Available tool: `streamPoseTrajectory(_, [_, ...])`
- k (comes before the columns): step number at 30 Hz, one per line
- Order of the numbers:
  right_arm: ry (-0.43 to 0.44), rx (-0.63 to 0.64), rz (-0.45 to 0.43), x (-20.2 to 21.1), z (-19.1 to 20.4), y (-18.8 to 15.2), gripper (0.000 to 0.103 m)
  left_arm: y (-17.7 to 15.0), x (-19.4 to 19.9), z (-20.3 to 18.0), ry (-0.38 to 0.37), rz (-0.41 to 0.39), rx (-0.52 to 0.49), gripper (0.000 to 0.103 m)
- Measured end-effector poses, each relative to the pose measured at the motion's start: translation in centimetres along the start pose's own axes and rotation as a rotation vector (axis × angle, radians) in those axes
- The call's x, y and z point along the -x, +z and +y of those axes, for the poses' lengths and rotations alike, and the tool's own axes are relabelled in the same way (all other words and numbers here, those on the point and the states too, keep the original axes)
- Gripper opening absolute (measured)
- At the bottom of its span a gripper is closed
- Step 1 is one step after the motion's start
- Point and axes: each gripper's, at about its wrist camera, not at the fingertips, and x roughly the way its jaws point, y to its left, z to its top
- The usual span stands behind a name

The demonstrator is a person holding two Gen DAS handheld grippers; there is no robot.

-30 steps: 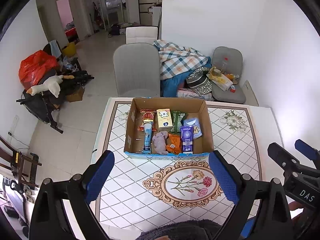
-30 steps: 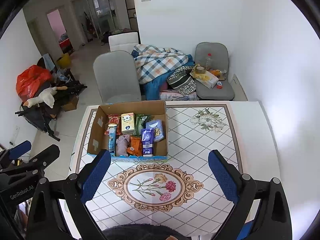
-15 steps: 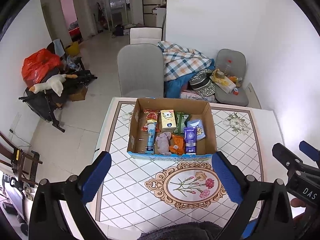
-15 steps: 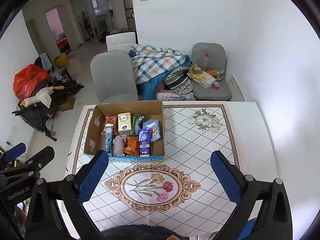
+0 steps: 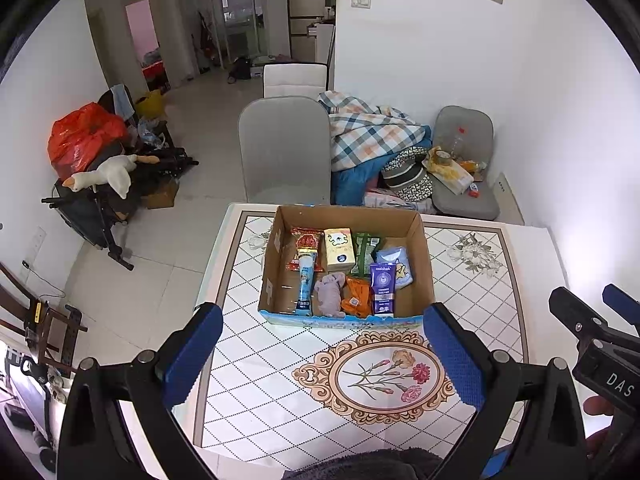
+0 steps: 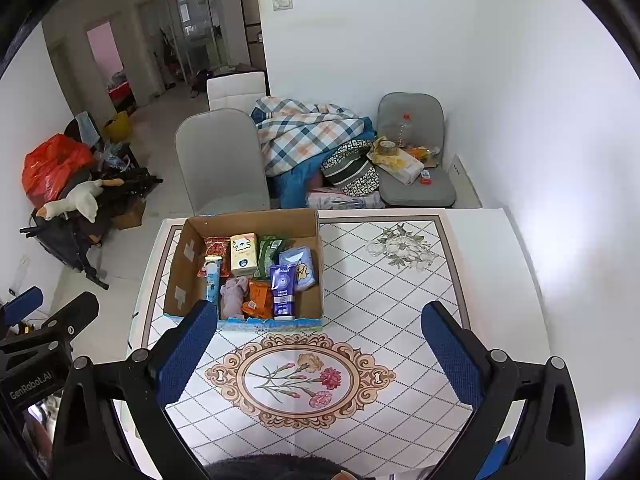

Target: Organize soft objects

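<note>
Hovering above the bench (image 5: 256, 380), both tongs spread, gripping nothing: left tongs (image 5: 322, 354), having just been opening, and right tongs (image 6: 320, 354). Sitting ahead, box (image 5: 424, 248) half-hiding packets and plush (image 5: 330, 288).

Table (image 6: 460, 280) near side w/ flower medallion (image 6: 300, 376) bare, free approach to box (image 6: 182, 264). Right half of table also bare. Box open-topped, walls all round, entry from above only. Inside packed: tubes, packets, plush (image 5: 331, 289) touching; only left strip of box floor free. Chair (image 5: 285, 148) just behind box blocks far side.
</note>
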Motion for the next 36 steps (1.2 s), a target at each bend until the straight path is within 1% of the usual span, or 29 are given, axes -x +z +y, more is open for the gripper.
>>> streamPoseTrajectory(24, [-0.018,-0.012,-0.003,0.2,-0.3,0.3,0.103,0.1,-0.3,0.2,0.001,0.001,-0.006,0.103])
streamPoseTrajectory(36, [-0.021,-0.013,0.002,-0.2,-0.5,0.3,0.103,0.0,-1.2,0.9,-0.004,0.019,-0.015,0.103])
